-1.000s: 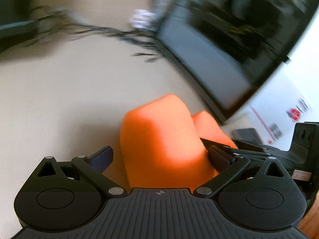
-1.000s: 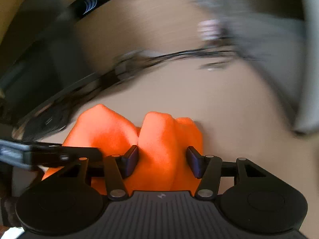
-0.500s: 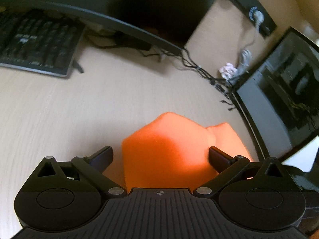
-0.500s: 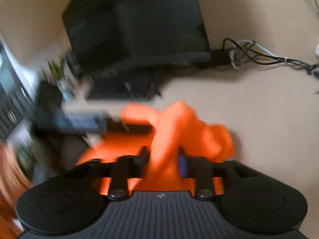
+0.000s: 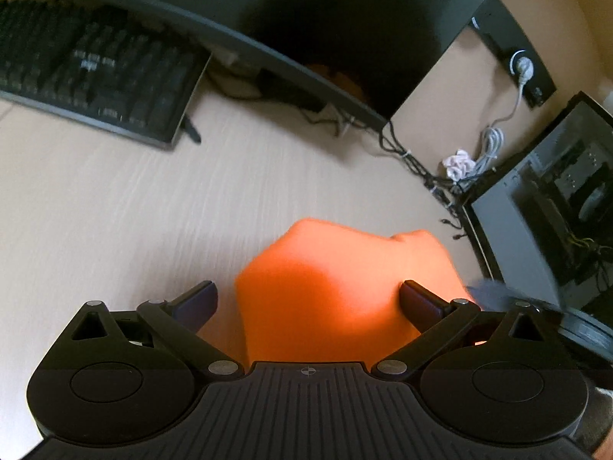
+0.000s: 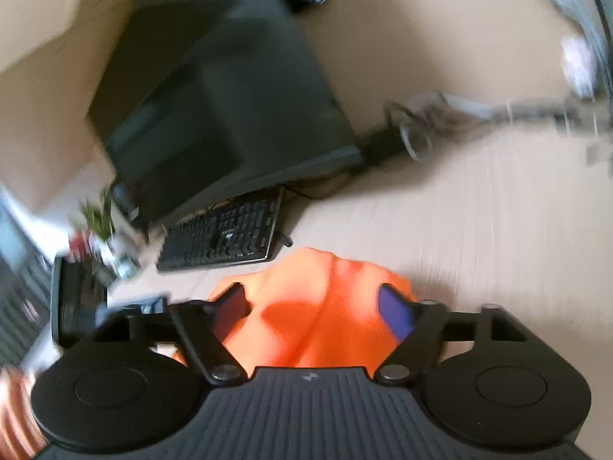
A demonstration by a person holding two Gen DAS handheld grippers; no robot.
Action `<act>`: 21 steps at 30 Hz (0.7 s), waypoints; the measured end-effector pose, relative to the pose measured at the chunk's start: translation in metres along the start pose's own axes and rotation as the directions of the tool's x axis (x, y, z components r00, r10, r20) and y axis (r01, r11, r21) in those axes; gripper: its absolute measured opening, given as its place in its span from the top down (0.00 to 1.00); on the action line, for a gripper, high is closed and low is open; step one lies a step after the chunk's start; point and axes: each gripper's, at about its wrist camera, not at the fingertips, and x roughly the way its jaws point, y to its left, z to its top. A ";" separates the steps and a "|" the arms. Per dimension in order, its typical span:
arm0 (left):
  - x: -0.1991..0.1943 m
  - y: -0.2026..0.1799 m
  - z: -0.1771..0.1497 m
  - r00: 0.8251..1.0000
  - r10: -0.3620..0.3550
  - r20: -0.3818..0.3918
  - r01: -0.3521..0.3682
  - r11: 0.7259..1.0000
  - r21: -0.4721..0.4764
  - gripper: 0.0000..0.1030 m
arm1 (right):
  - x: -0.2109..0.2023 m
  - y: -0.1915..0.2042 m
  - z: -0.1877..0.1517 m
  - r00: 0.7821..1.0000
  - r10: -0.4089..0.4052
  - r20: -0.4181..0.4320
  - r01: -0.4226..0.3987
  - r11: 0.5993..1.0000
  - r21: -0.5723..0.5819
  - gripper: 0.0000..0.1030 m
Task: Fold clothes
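A: Where is the garment?

B: The orange cloth (image 5: 329, 291) sits bunched in a mound on the pale wood surface (image 5: 115, 222), right in front of both tools. In the left wrist view it fills the gap of the left gripper (image 5: 308, 299); in the right wrist view the same cloth (image 6: 306, 314) rises between the arms of the right gripper (image 6: 318, 306).

A: Are the fingers holding it?

B: On the left they stand wide. The left-hand one is clear of the fabric, with bare surface showing between; the right-hand one lies against the mound's edge, but nothing is pinched. On the right, the fingers have just been spreading apart, and they now stand apart with the cloth loose between them. That view is blurred, so whether the pads brush the fabric I cannot tell.

A: What borders the working area?

B: A black keyboard (image 5: 95, 76) lies at the far left, well apart from the cloth in the left view. A curved dark monitor (image 5: 306, 19) runs along the back. A tangle of cables (image 5: 417, 161) and a crumpled white scrap (image 5: 458, 163) sit at the back right, beside a dark glass-sided case (image 5: 555, 211) whose lower corner is near the cloth's right edge.

A: And free space?

B: A broad bare stretch of surface opens to the left and ahead of the mound, between it and the keyboard.
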 end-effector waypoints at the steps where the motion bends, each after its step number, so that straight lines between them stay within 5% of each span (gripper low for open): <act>1: 0.001 0.002 0.000 1.000 0.003 0.002 -0.003 1.000 -0.006 0.00 | 0.000 0.004 -0.004 1.000 -0.013 -0.012 0.013 0.999 -0.034 0.21; 4: -0.002 0.007 0.000 1.000 -0.004 0.002 0.004 1.000 -0.023 0.00 | 0.002 0.015 -0.014 0.998 -0.044 -0.046 0.038 0.991 -0.126 0.20; 5: -0.002 0.009 0.000 1.000 -0.015 -0.006 0.015 0.999 -0.036 0.00 | 0.005 0.020 -0.015 0.998 -0.018 -0.055 0.011 0.992 -0.124 0.28; 6: -0.003 0.012 0.000 1.000 -0.027 -0.014 0.026 0.998 -0.050 0.00 | 0.009 0.025 -0.017 0.998 0.008 -0.064 -0.016 0.992 -0.122 0.59; 7: -0.002 0.015 0.000 0.999 -0.037 -0.024 0.035 0.997 -0.065 0.00 | 0.011 0.033 -0.016 0.998 0.030 -0.060 -0.038 0.990 -0.137 0.80; 9: -0.004 0.017 0.000 0.999 -0.043 -0.019 0.042 0.996 -0.079 0.00 | 0.003 0.058 -0.007 0.999 0.053 0.015 -0.047 0.965 -0.258 0.81; 11: -0.010 0.017 0.004 0.999 -0.048 0.009 0.048 0.996 -0.072 0.00 | 0.001 0.068 0.003 0.998 0.058 0.039 -0.043 0.948 -0.314 0.81; 14: -0.026 0.012 0.009 0.998 -0.014 0.059 0.017 0.999 -0.044 0.00 | 0.019 0.042 0.006 0.998 -0.063 0.010 0.064 0.962 -0.267 0.77; 18: -0.035 0.001 0.009 0.995 0.040 0.087 -0.042 0.999 0.024 0.00 | 0.030 -0.008 -0.010 0.977 -0.214 -0.016 0.211 0.969 -0.130 0.31; 21: -0.025 -0.008 0.003 0.990 0.128 0.062 -0.133 0.987 0.094 0.00 | 0.008 -0.020 -0.007 0.979 -0.202 -0.002 0.201 0.976 -0.079 0.26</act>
